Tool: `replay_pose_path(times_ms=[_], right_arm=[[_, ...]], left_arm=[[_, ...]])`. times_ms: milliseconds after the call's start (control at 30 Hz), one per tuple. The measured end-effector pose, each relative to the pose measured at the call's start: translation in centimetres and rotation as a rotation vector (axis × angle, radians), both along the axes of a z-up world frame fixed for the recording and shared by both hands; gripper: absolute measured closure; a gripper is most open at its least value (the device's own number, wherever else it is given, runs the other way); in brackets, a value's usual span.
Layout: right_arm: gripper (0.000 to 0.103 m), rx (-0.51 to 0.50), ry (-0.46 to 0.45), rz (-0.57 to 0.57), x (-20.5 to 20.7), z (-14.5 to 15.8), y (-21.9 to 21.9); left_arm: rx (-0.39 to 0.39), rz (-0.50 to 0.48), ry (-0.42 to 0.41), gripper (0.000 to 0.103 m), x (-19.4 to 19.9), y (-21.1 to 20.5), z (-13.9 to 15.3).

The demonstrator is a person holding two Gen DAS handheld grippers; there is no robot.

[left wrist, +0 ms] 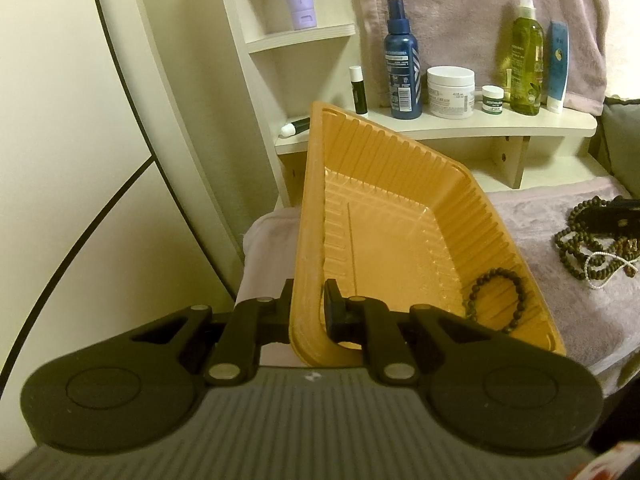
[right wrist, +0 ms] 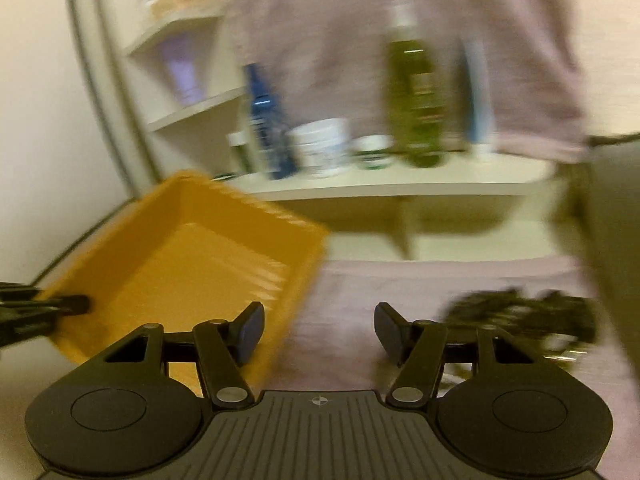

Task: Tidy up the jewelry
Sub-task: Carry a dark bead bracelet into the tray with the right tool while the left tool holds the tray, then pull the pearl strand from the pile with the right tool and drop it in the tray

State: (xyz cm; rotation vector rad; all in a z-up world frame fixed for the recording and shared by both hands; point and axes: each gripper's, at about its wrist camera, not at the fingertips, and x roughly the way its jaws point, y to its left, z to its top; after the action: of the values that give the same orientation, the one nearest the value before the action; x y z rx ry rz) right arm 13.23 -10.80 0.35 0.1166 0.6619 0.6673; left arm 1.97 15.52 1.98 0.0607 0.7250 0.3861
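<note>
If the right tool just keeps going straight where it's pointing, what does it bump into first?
Probably the lilac towel, bare between the orange tray and the bead pile. The right tool is open and empty. The picture is blurry, so depth is a guess.

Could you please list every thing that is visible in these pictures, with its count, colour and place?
tray: one, orange, tilted, on the towel
bracelet: one, dark beads, inside the tray
jewelry pile: several strands, dark and white, on the towel
towel: one, lilac, under everything
bottles and jars: several, mixed colours, on the white shelf
left gripper: black, clamped on the tray's rim
right gripper: black, open, empty
</note>
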Motion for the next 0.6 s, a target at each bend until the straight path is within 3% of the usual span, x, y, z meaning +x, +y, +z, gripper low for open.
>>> replay_pose_path(times_ms=[267, 533, 600], right_arm=[[0.042, -0.141, 0.001, -0.188, 0.7, -2.7, -7.8], [0.042, -0.195, -0.007, -0.215, 1.1, -4.2, -9.9], [0.047, -0.199, -0.01, -0.187, 1.2, -4.5, -9.4]], left_arm=[[0.006, 0.003, 0.003, 0.091, 0.1, 0.0, 0.0], [0.018, 0.008, 0.013, 0.091, 0.3, -0.2, 0.0], [0.021, 0.009, 0.017, 0.091, 0.4, -0.2, 0.0]])
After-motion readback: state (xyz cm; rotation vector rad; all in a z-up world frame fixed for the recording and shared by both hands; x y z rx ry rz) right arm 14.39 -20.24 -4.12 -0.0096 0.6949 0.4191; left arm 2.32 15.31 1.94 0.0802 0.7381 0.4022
